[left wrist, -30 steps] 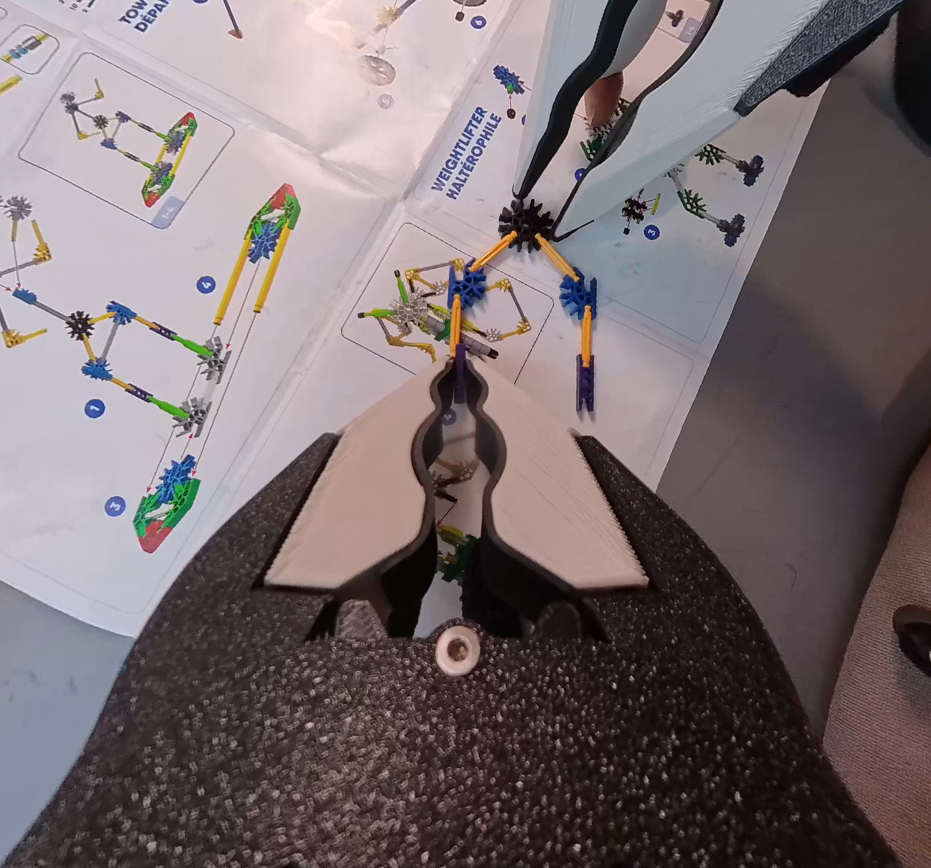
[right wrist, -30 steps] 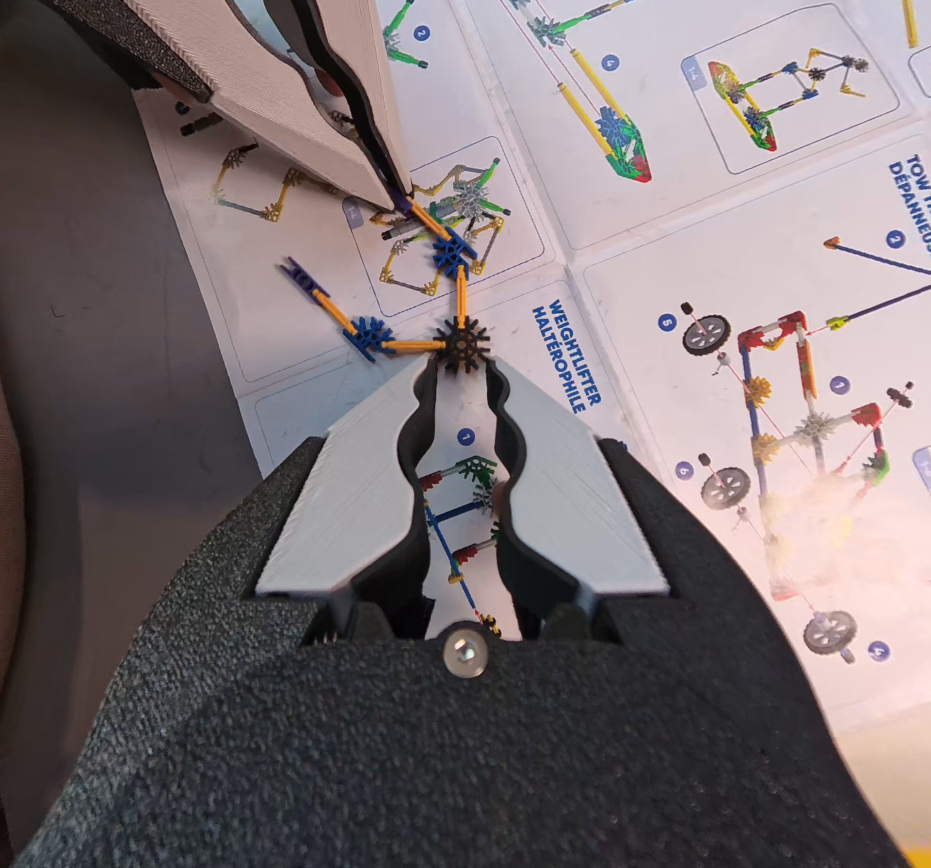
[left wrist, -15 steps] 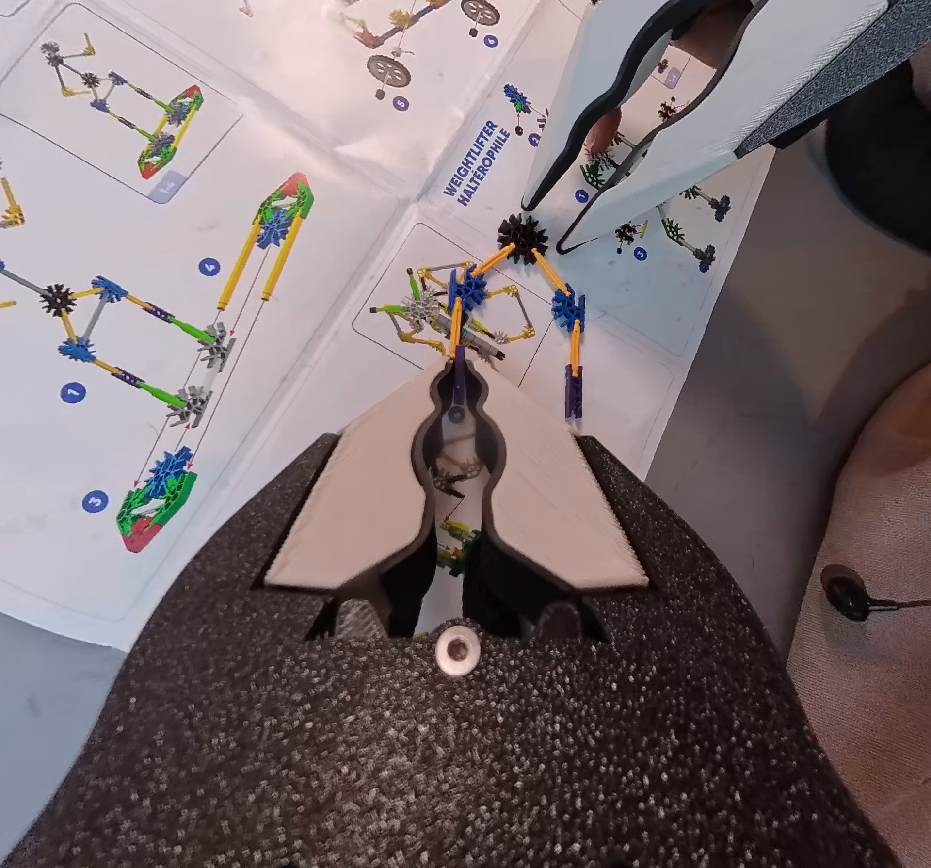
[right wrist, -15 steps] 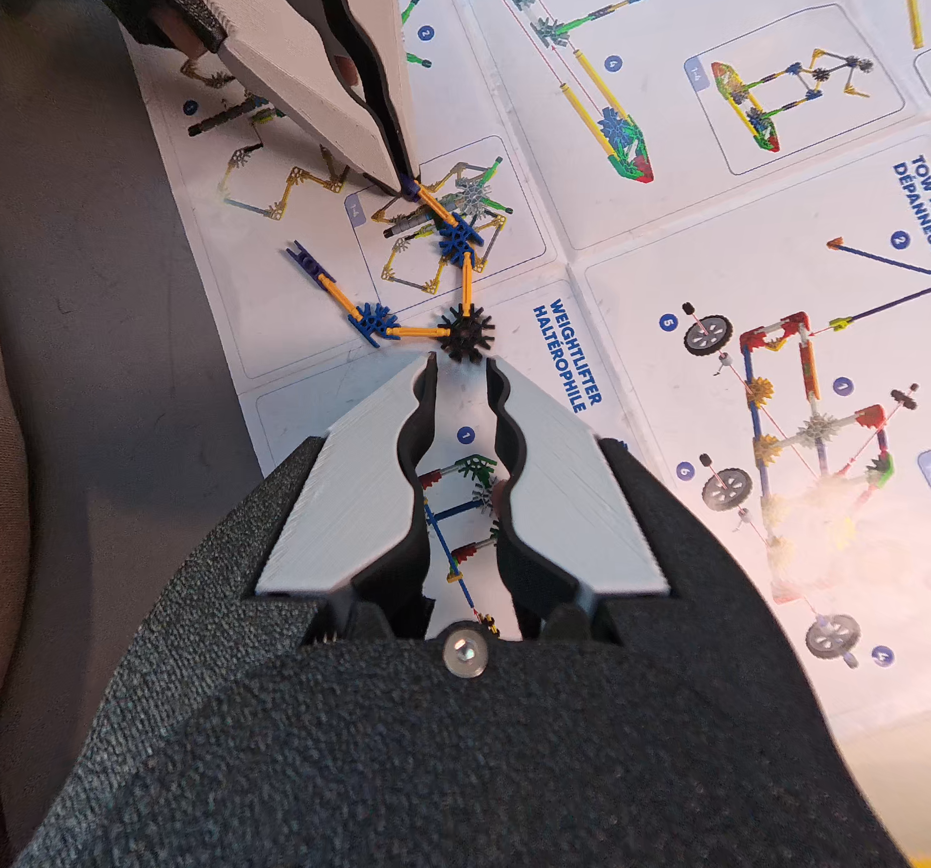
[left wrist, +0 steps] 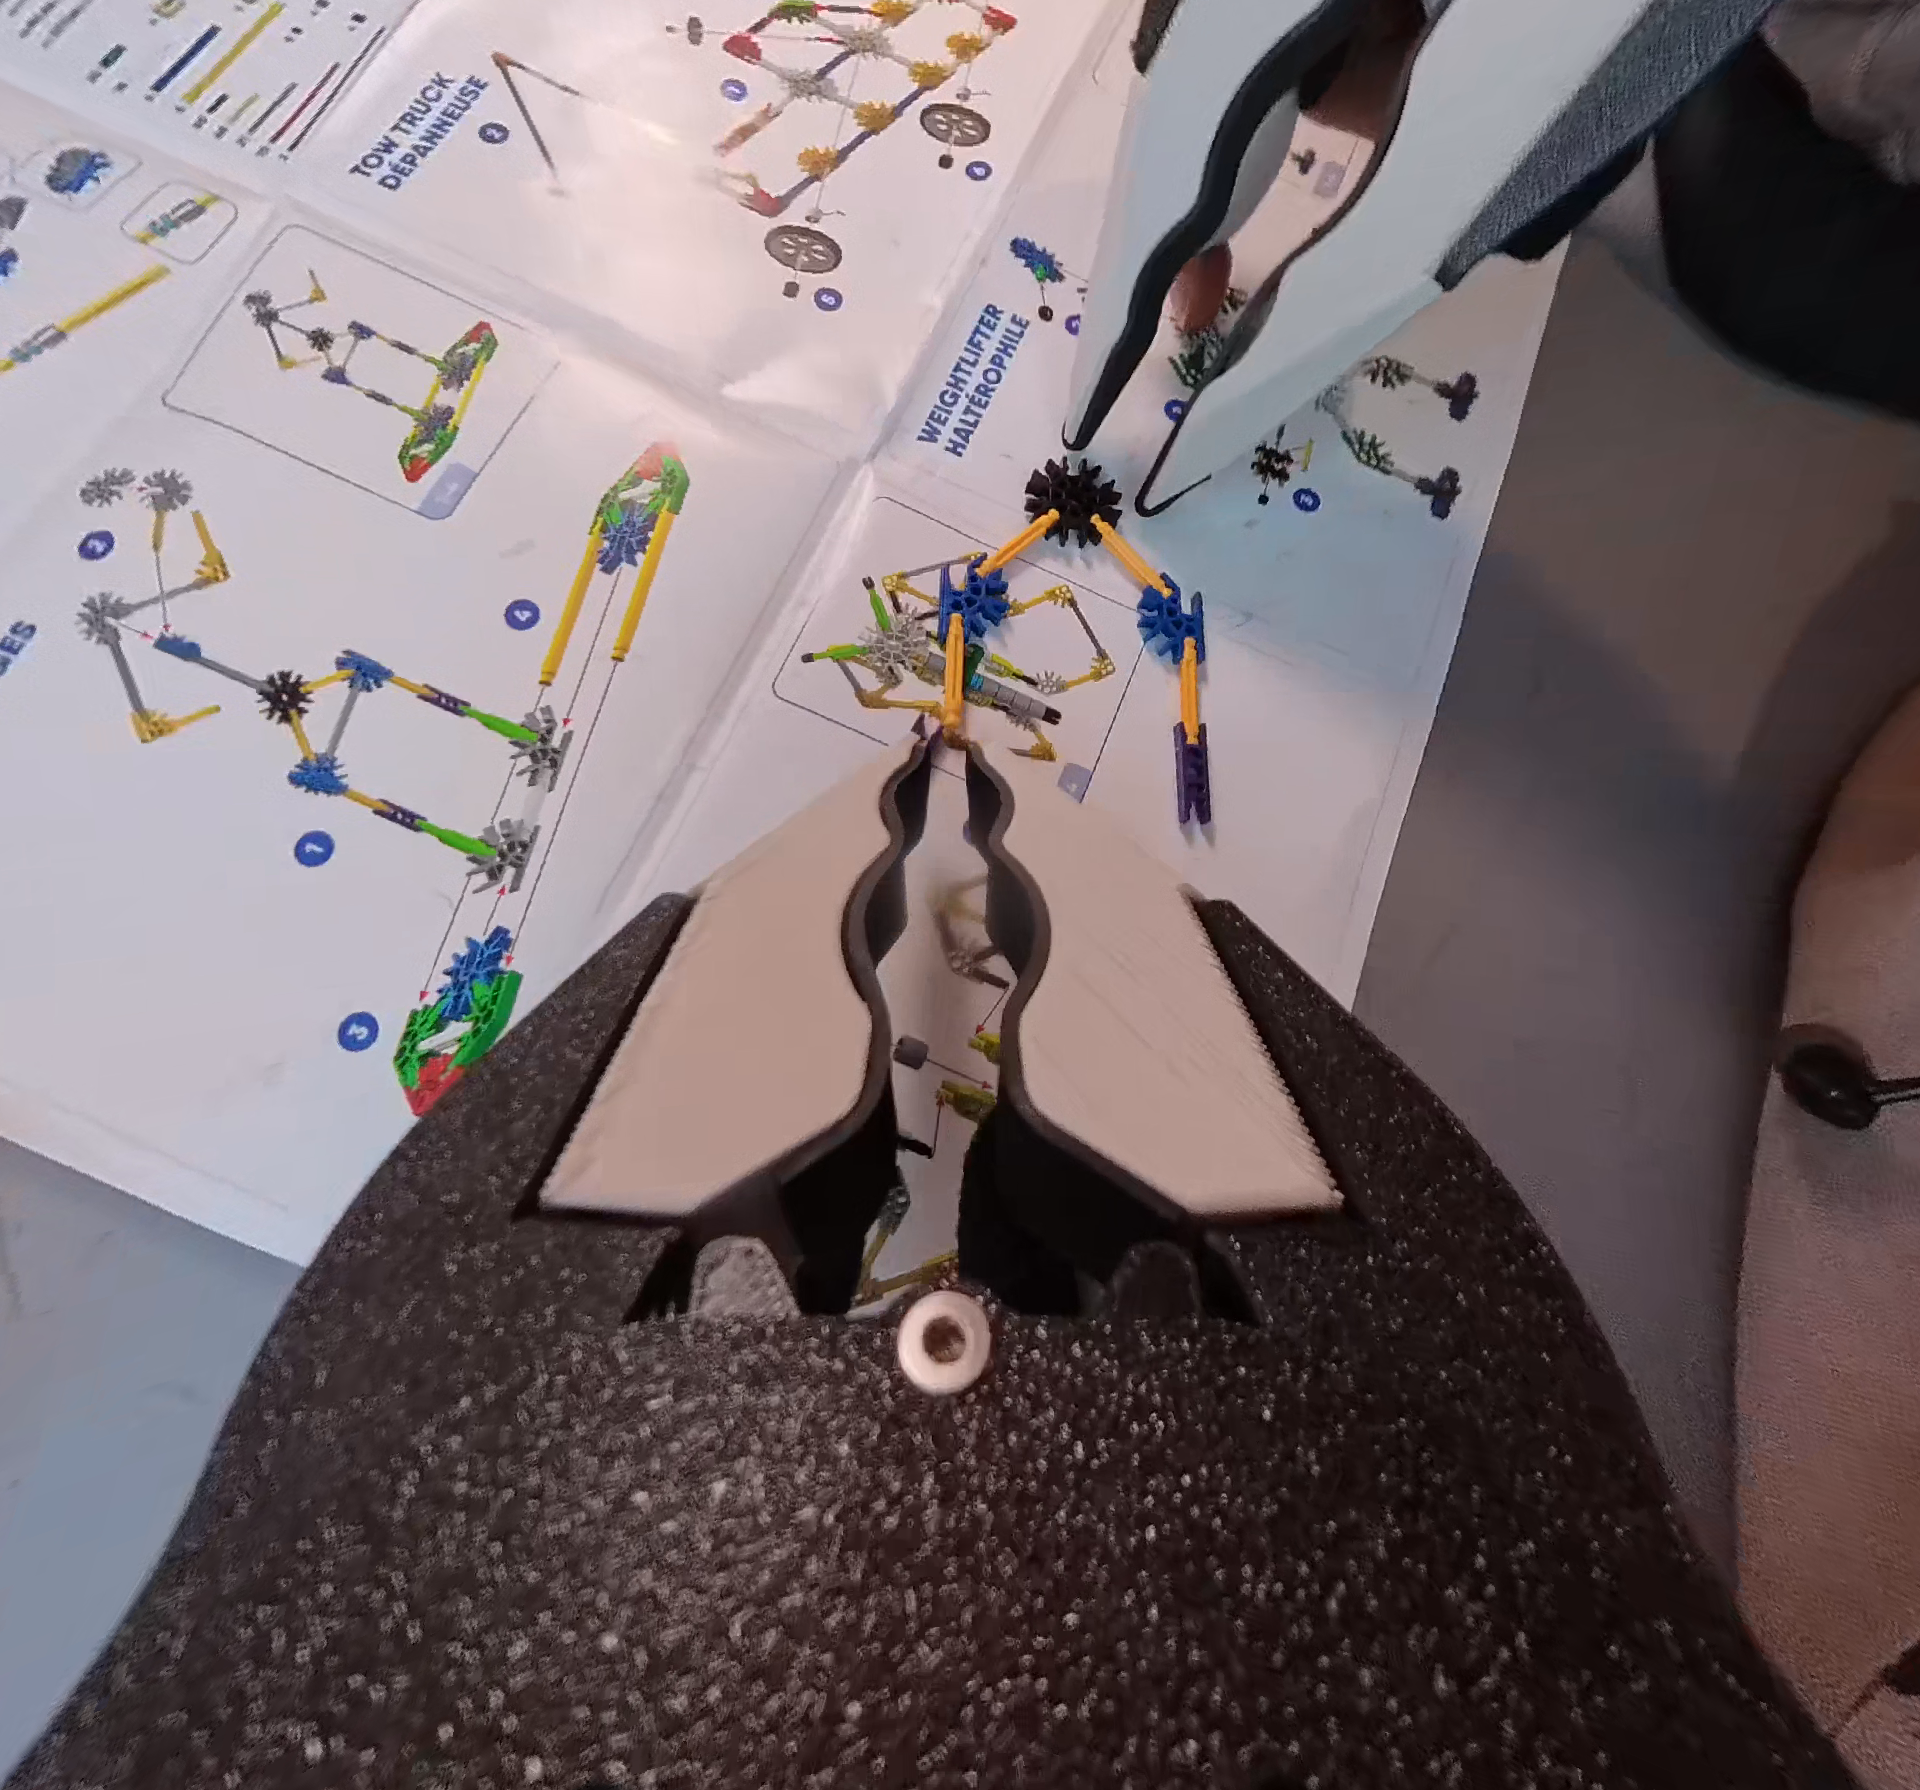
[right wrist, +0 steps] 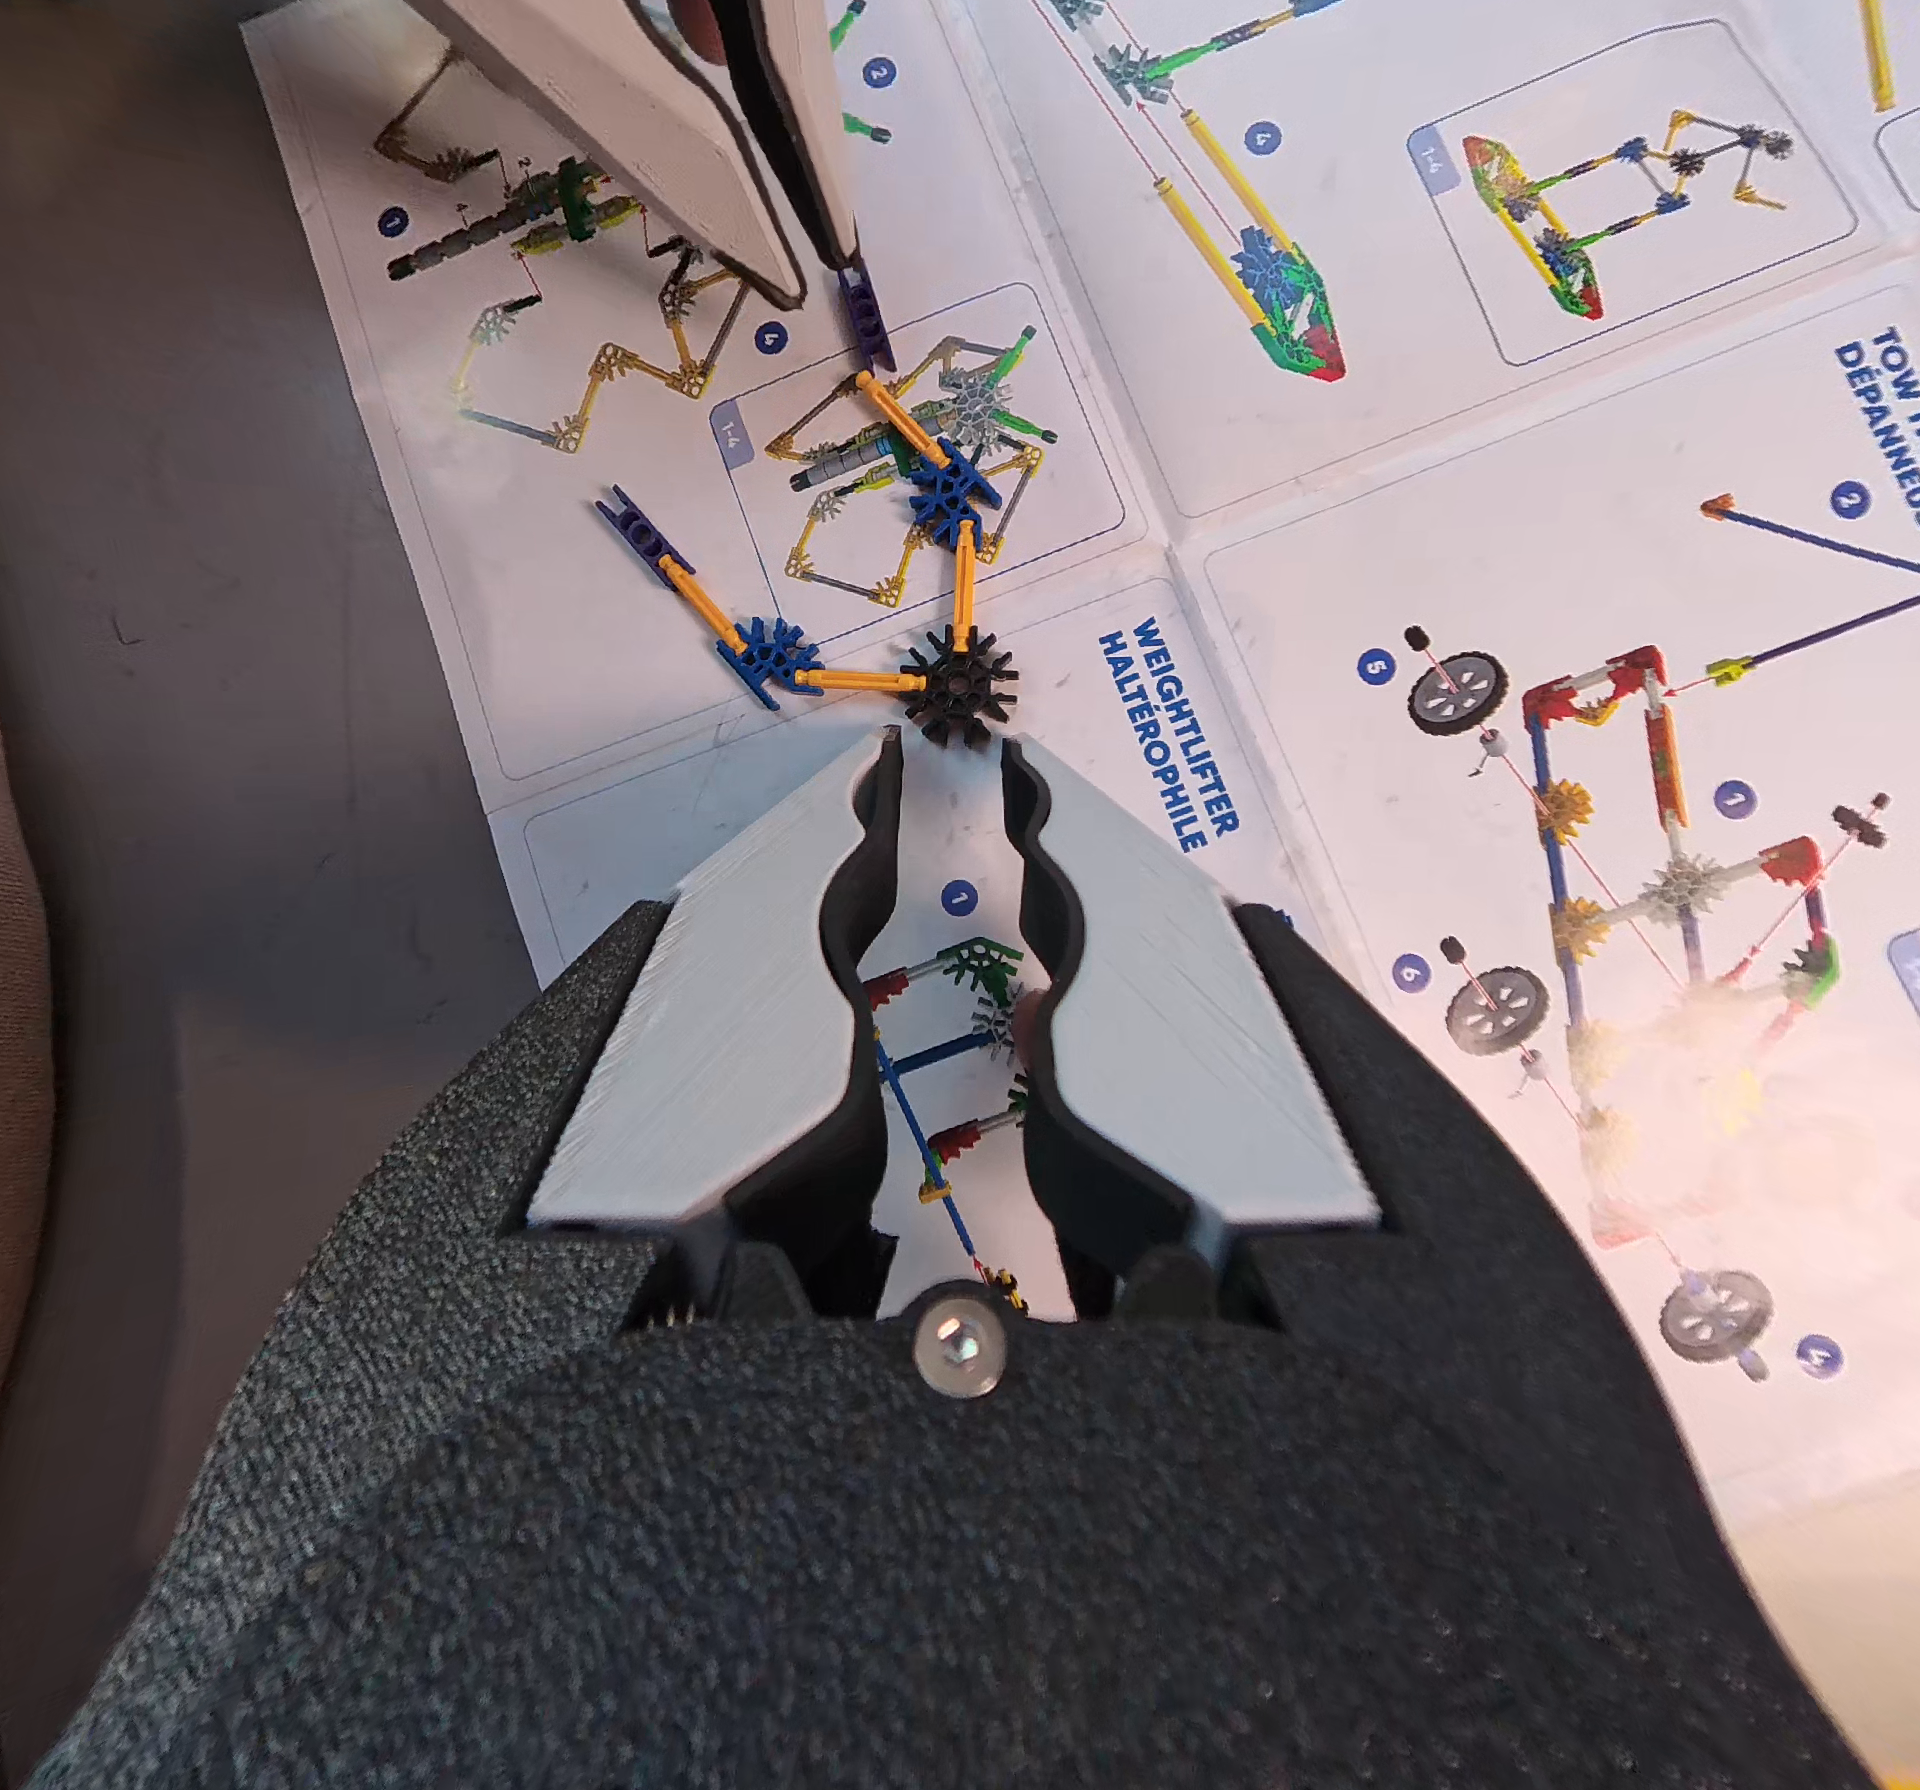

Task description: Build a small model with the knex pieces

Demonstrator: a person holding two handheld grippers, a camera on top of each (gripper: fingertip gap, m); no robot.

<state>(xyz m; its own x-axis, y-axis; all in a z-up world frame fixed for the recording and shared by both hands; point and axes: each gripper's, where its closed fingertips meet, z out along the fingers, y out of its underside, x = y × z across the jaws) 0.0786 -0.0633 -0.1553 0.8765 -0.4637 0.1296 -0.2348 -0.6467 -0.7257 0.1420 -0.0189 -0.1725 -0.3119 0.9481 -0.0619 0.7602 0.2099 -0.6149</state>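
– Which way does the V-shaped toy chain of yellow plastic rods [right wrist: 963, 587] and blue connectors point?
– Its black snowflake connector [right wrist: 958, 686], the apex, lies flat just ahead of the right hand-held gripper [right wrist: 951, 753]. Both legs run away from it over the white printed instruction sheet [left wrist: 727, 390] on the grey counter [right wrist: 260, 701].
– And that gripper?
– Angled down, jaws parted, grasping nothing.
– The left hand-held gripper [left wrist: 945, 753]?
– Steeply tilted, nearly closed. One leg's purple clip [right wrist: 865, 317] is at its tips, but whether it is pinched I cannot tell.

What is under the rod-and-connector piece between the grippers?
The rod-and-connector piece lies flat on a printed instruction sheet, across its pictures of models. A grey table shows beyond the sheet's edge; what lies beneath the sheet is covered.
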